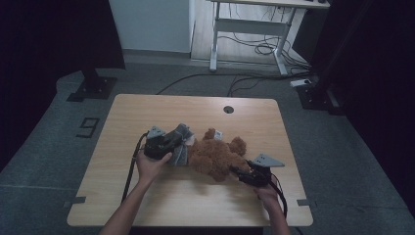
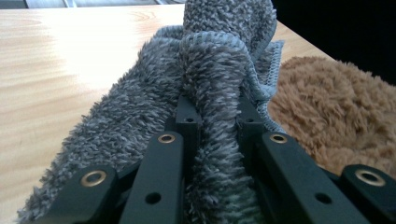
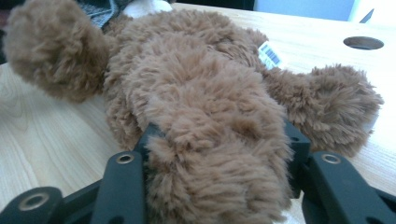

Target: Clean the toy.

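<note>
A brown teddy bear [image 1: 215, 156] lies on the wooden table [image 1: 161, 107], with a fluffy grey cloth [image 1: 182, 154] draped at its left end. My left gripper [image 1: 177, 139] reaches in from the left. In the left gripper view its jaws [image 2: 217, 114] are shut on a raised fold of the grey cloth [image 2: 140, 107], and the bear's fur [image 2: 327, 107] lies just to the right. My right gripper [image 1: 235, 171] sits at the bear's near right end. In the right gripper view its jaws [image 3: 222, 140] clasp a plush limb of the bear [image 3: 187, 79], fur bulging over both.
A round cable hole [image 1: 228, 109] sits near the table's far edge. A white barcode tag [image 3: 271, 54] hangs from the bear. Beyond the table stand a white desk frame [image 1: 249, 29], floor cables and dark stand bases [image 1: 93, 88].
</note>
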A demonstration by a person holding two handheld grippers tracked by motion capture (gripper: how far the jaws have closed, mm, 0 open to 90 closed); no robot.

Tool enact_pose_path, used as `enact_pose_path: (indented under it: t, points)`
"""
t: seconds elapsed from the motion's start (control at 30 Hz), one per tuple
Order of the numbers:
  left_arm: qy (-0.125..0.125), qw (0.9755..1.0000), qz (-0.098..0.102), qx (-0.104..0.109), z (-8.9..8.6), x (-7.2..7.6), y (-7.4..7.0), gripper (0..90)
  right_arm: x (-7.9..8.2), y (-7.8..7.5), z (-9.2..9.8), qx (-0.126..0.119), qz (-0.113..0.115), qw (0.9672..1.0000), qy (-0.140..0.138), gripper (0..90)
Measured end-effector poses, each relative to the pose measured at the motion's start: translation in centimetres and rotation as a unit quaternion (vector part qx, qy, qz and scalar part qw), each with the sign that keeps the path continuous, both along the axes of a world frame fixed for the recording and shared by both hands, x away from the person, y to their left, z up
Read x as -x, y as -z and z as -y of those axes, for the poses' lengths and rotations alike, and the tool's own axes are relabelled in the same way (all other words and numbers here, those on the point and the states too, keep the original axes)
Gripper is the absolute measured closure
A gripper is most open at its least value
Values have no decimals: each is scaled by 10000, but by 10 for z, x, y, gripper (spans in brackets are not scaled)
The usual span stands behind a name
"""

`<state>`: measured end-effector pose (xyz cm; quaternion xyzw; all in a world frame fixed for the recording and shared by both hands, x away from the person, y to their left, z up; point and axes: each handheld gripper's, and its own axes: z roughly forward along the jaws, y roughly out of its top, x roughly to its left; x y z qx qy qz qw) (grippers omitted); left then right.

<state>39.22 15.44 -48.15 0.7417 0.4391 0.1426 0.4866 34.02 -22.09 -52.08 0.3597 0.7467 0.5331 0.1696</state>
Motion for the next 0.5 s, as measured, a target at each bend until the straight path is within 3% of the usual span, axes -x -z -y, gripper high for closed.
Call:
enact_pose_path:
  t: [0.17, 0.3, 0.4, 0.5]
  points:
    - [24, 9996, -34, 271, -4, 10, 7, 773, 2, -4, 0, 173, -31, 9998, 90, 495]
    - [50, 9996, 26, 269, 1, 17, 9, 774, -3, -9, 4, 398, -36, 9988, 267, 497]
    - [52, 9997, 86, 232, 4, 22, 9, 774, -8, -8, 8, 266, -257, 9988, 317, 491]
    - [55, 9994, 75, 325, 3, 24, 12, 774, -7, -7, 9, 118, -417, 9988, 208, 434]
